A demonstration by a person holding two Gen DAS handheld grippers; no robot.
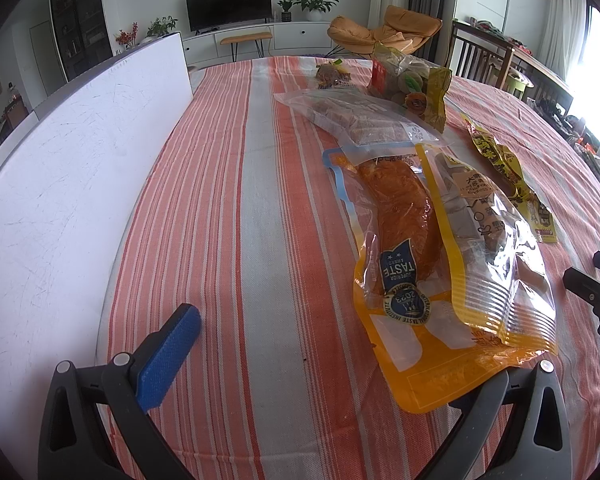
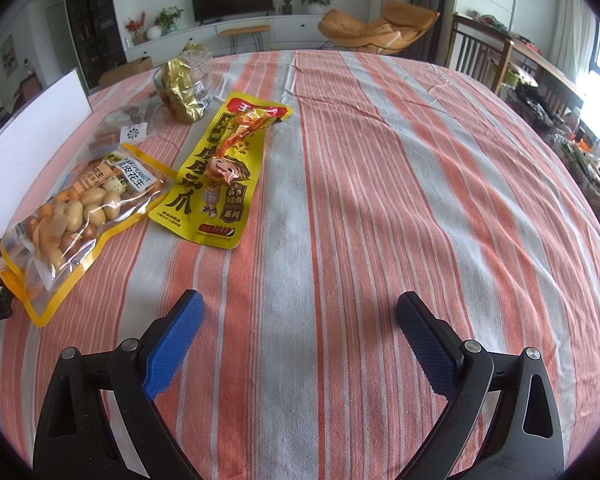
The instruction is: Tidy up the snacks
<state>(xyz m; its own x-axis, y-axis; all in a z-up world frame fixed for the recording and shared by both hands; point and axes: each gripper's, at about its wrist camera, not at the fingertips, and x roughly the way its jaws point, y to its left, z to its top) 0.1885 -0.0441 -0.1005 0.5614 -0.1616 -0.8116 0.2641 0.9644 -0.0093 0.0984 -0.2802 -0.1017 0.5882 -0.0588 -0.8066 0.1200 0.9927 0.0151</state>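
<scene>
- Left wrist view: left gripper [image 1: 332, 364] jaws spread wide; the near corner of the peanut bag [image 1: 440, 264] lies over the right jaw, nothing pinched.
- Ahead of that bag, a clear bag of brown blocks [image 1: 364, 120] overlaps its far end.
- White board [image 1: 60, 168] stands left of the jaws.
- Right wrist view: right gripper [image 2: 300, 344] jaws spread, over bare striped worktop [image 2: 400, 168].
- Yellow chicken-feet pouch [image 2: 216, 176] lies ahead-left of the jaws; gold-foil bag [image 2: 186, 88] sits farther off.
</scene>
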